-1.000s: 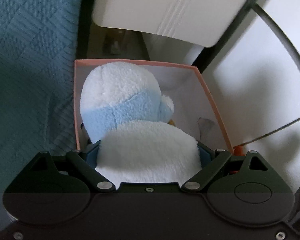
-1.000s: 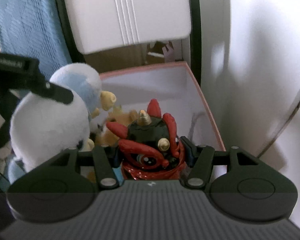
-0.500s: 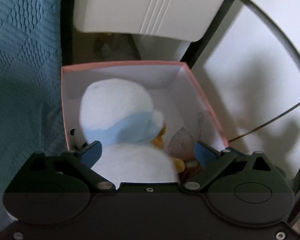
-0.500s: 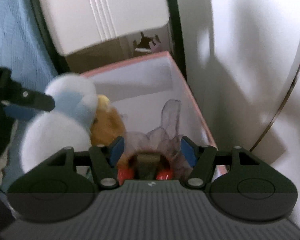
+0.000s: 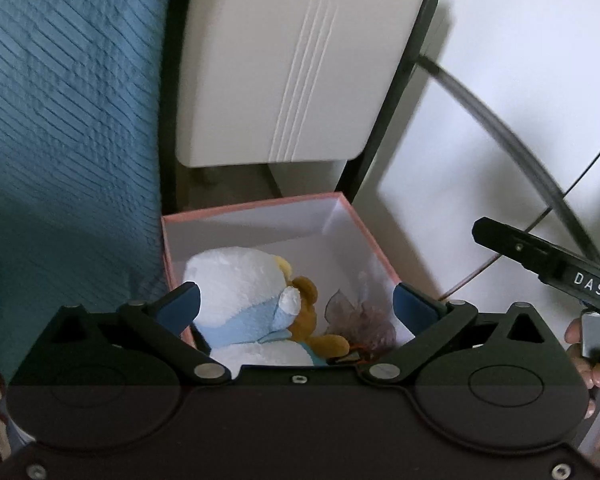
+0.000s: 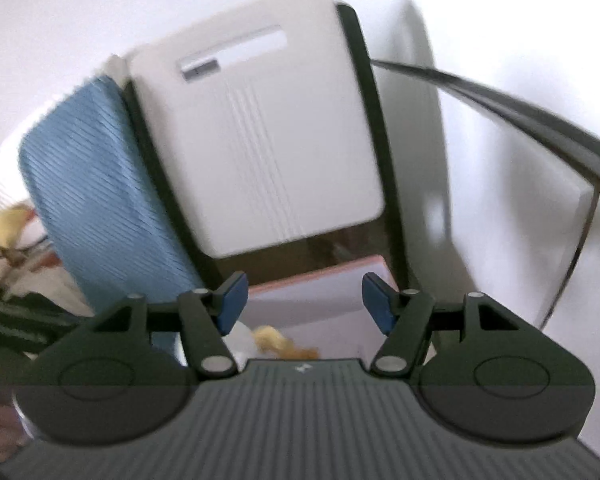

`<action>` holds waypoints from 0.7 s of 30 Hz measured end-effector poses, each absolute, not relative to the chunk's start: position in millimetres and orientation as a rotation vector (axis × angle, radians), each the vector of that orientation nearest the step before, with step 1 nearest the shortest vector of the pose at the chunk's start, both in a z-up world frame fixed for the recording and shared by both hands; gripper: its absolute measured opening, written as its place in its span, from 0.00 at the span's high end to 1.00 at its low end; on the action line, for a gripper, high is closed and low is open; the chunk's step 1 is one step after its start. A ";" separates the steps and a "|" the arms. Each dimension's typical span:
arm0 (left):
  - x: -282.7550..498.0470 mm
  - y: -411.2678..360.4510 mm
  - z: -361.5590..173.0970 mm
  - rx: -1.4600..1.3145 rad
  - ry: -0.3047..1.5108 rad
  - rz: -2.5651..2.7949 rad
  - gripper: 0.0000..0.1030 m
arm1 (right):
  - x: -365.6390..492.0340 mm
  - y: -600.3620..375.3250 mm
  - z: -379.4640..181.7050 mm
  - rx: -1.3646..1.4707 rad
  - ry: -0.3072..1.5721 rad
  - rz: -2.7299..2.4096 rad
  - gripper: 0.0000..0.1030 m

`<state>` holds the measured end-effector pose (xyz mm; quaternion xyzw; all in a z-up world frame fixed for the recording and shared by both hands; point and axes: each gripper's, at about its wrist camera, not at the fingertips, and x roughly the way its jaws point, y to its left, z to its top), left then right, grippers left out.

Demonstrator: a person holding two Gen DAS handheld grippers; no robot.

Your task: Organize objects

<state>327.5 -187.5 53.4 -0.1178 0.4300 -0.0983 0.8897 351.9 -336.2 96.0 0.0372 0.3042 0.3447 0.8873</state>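
Left gripper (image 5: 296,304) is above the pink box (image 5: 374,248), jaws opening wide with nothing pinched. The white-and-blue plush (image 5: 240,304) sits inside the box beside a brown plush (image 5: 306,312). Right gripper (image 6: 300,300) is spread and empty.

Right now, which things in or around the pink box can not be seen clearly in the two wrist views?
- Red figure: left wrist view, only a sliver shows; gauzy purple fabric and the left gripper body cover it.
- White and blue plush: lower body cut off by the gripper body.
- Pink box: right wrist view, motion blur; right gripper hides its contents.
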 end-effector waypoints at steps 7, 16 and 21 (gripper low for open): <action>293.9 -178.0 79.1 -0.232 0.815 -0.226 0.00 | 318.8 -339.1 124.5 0.055 0.629 0.758 0.36; 264.2 -175.7 68.0 -0.223 0.816 -0.219 0.00 | 281.8 -354.7 105.5 0.064 0.668 0.745 0.36; 245.7 -177.6 57.2 -0.215 0.812 -0.216 0.00 | 261.1 -358.3 95.7 0.049 0.662 0.736 0.36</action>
